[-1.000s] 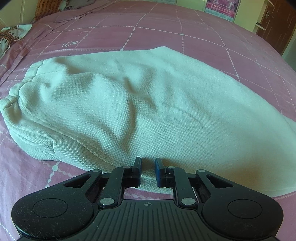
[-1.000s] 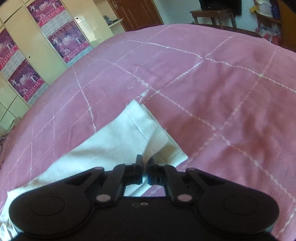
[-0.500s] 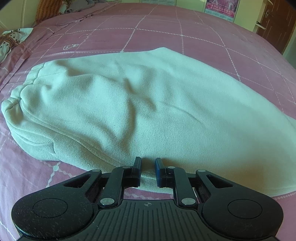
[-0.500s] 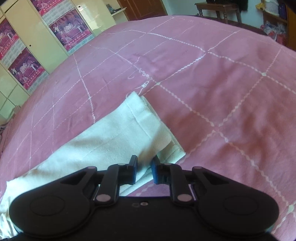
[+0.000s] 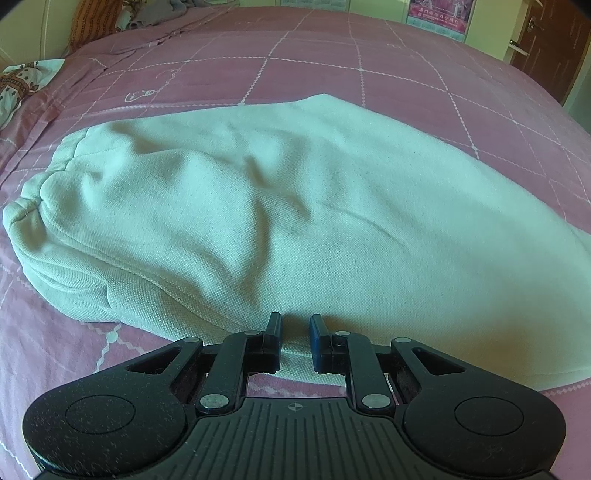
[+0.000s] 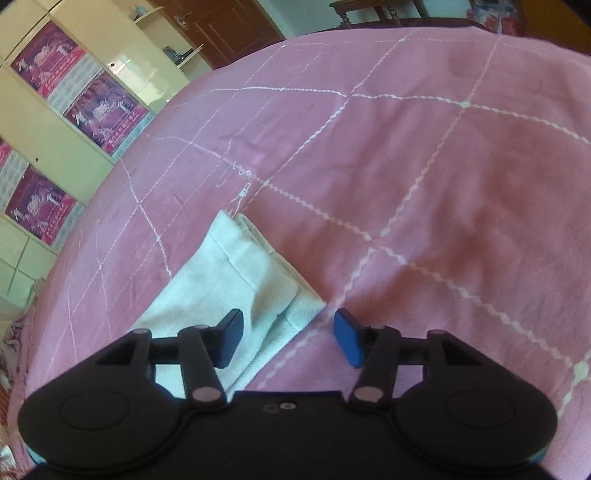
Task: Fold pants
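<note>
Left wrist view: one pair of pale pants (image 5: 295, 221) lies folded lengthwise across the pink checked bedspread (image 5: 406, 81), its gathered waistband (image 5: 33, 210) at the left and the legs running off the right side of the frame. The near long edge of the pants runs just in front of the left claw (image 5: 295, 341). That claw is clenched narrow, with a small fold of this near edge between its two fingers. Beyond the far edge of the pants the bedspread is bare and wide up to the bed's far side, where a patterned pillow (image 5: 22, 85) sits at the left and one poster (image 5: 439, 11) hangs on the wall. A strip of bare bedspread also shows to the left of the waistband.

Right wrist view: the cuff end of the pants (image 6: 243, 280) lies at the lower left, its two stacked hems forming a corner that points right. The right claw (image 6: 288, 338) is opening; its two fingers stand apart on either side of that corner, the dark finger (image 6: 229, 338) over the cloth and the blue pad (image 6: 349, 341) over bare bedspread, neither pressing the fabric. To the right and ahead the bedspread lies open all the way to its edge. Four posters (image 6: 99, 110) show on the pale cupboard doors at the left.
</note>
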Demonstrator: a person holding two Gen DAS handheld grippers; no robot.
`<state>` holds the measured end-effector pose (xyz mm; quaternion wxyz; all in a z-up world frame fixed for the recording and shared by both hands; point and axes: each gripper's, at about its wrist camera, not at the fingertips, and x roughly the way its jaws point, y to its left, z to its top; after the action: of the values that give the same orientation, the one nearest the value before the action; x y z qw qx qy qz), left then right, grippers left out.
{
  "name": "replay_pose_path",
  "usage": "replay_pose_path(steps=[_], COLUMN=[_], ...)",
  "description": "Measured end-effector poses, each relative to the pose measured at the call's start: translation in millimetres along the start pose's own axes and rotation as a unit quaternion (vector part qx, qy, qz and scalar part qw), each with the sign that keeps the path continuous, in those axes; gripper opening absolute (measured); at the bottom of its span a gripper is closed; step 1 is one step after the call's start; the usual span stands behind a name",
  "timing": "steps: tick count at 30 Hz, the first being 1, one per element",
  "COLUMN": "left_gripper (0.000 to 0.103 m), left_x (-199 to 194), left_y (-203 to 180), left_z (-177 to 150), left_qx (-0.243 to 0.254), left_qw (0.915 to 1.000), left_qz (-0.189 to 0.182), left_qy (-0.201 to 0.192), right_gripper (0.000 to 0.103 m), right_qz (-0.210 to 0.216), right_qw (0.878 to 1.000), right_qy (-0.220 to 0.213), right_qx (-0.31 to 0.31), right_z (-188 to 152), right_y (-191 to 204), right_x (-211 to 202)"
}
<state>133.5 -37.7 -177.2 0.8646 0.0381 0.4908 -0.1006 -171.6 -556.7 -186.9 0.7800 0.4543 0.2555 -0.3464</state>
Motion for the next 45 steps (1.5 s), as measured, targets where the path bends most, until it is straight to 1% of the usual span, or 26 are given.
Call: replay_pose_path(steps=[3, 5, 6, 8, 10, 11, 13, 15, 16, 17, 19, 20, 21, 23, 25, 26, 30, 31, 32, 34, 36, 37, 38, 39, 42, 45], left_gripper=[0.016, 0.016, 0.016, 0.016, 0.016, 0.017, 0.017, 0.017, 0.017, 0.017, 0.017, 0.017, 0.017, 0.017, 0.017, 0.017, 0.017, 0.018, 0.018, 0.018, 0.018, 0.018, 0.018, 0.018, 0.019, 0.019], left_x=[0.6, 0.8, 0.7, 0.2, -0.5, -0.8, -1.7, -2.1, -2.4, -2.3, -2.1, -2.1, -2.3, -2.2, -2.7, -3.4, -3.7, -3.6, -3.9, -4.2, -3.7, -3.1, -2.6, -2.5, -2.0, -2.2], left_y=[0.8, -0.6, -1.3, -2.0, -1.7, -1.2, -1.5, -3.7, -4.9, -6.5, -9.1, -10.3, -11.5, -13.7, -13.0, -12.2, -10.2, -11.6, -12.2, -11.5, -9.2, -8.9, -9.4, -10.1, -10.0, -9.2], left_z=[0.5, 0.0, -0.4, -1.3, -1.6, -1.5, -0.4, 0.1, -0.1, -0.1, 0.2, 0.2, -0.4, -0.8, -0.6, -0.4, -1.0, -1.3, -0.9, -0.8, -0.9, -0.9, -0.8, -0.6, -0.7, -1.2], left_qx=[-0.003, 0.000, 0.000, 0.002, 0.002, 0.002, 0.006, 0.014, 0.016, 0.017, 0.021, 0.022, 0.025, 0.032, 0.030, 0.027, 0.026, 0.030, 0.031, 0.026, 0.021, 0.021, 0.022, 0.024, 0.022, 0.022], left_qw=[1.0000, 1.0000, 1.0000, 1.0000, 1.0000, 1.0000, 1.0000, 0.9999, 0.9998, 0.9998, 0.9997, 0.9997, 0.9996, 0.9993, 0.9993, 0.9995, 0.9996, 0.9994, 0.9994, 0.9996, 0.9997, 0.9997, 0.9997, 0.9996, 0.9997, 0.9997], left_qz=[0.000, 0.003, 0.005, 0.005, 0.004, 0.003, 0.003, 0.008, 0.010, 0.013, 0.017, 0.014, 0.016, 0.020, 0.020, 0.019, 0.013, 0.016, 0.017, 0.014, 0.009, 0.009, 0.010, 0.011, 0.010, 0.008], left_qy=[0.001, 0.000, 0.000, -0.001, -0.002, -0.001, 0.001, 0.001, -0.001, -0.001, 0.000, 0.001, 0.000, -0.001, 0.000, 0.001, -0.001, -0.002, -0.002, -0.002, -0.002, -0.003, -0.003, -0.002, -0.003, -0.004], right_gripper=[0.046, 0.032, 0.030, 0.016, 0.014, 0.011, 0.010, 0.009, 0.009, 0.009, 0.009, 0.009, 0.009, 0.009, 0.009, 0.009, 0.009, 0.010, 0.010, 0.013, 0.021, 0.031, 0.036, 0.037, 0.029, 0.027], right_qz=[0.016, 0.009, 0.006, 0.025, 0.051, 0.074, 0.150, 0.223, 0.213, 0.179, 0.090, 0.035, -0.002, -0.038, -0.039, -0.038, 0.016, -0.008, -0.042, -0.073, -0.083, -0.086, -0.078, -0.061, -0.005, 0.003], right_qw=[1.000, 1.000, 1.000, 0.999, 0.997, 0.996, 0.988, 0.967, 0.959, 0.962, 0.983, 0.989, 0.992, 0.995, 0.997, 0.997, 0.994, 0.990, 0.988, 0.987, 0.986, 0.987, 0.990, 0.992, 0.996, 0.997], right_qy=[0.000, 0.019, 0.025, 0.034, 0.032, 0.021, -0.027, -0.087, -0.127, -0.137, -0.080, -0.059, -0.046, -0.010, 0.004, 0.003, -0.044, -0.044, -0.020, 0.025, 0.022, 0.014, 0.008, 0.004, 0.020, 0.039], right_qx=[0.027, -0.004, -0.011, 0.026, 0.049, 0.040, -0.017, -0.087, -0.133, -0.155, -0.136, -0.130, -0.121, -0.091, -0.067, -0.072, -0.100, -0.132, -0.150, -0.139, -0.139, -0.132, -0.120, -0.108, -0.086, -0.068], right_z=[3.1, 3.3, 3.8, 8.6, 14.1, 18.8, 31.7, 41.0, 41.2, 42.1, 46.3, 44.7, 42.0, 33.7, 25.0, 22.2, 28.2, 26.7, 25.6, 25.5, 26.1, 27.0, 27.9, 29.5, 28.8, 23.8], right_y=[4.2, 16.7, 19.4, 14.5, 21.7, 36.9, 93.3, 149.4, 167.1, 170.3, 142.2, 122.4, 103.9, 69.8, 53.5, 54.4, 70.8, 74.9, 74.1, 67.7, 68.5, 68.2, 66.0, 62.0, 49.6, 43.0], right_x=[12.6, 22.6, 25.0, 25.9, 22.2, 16.1, -15.4, -58.9, -74.3, -71.4, -31.4, -13.5, -3.0, 10.8, 13.6, 11.3, -17.5, -11.3, 4.1, 27.1, 27.2, 22.4, 16.0, 10.3, -0.8, 2.2])
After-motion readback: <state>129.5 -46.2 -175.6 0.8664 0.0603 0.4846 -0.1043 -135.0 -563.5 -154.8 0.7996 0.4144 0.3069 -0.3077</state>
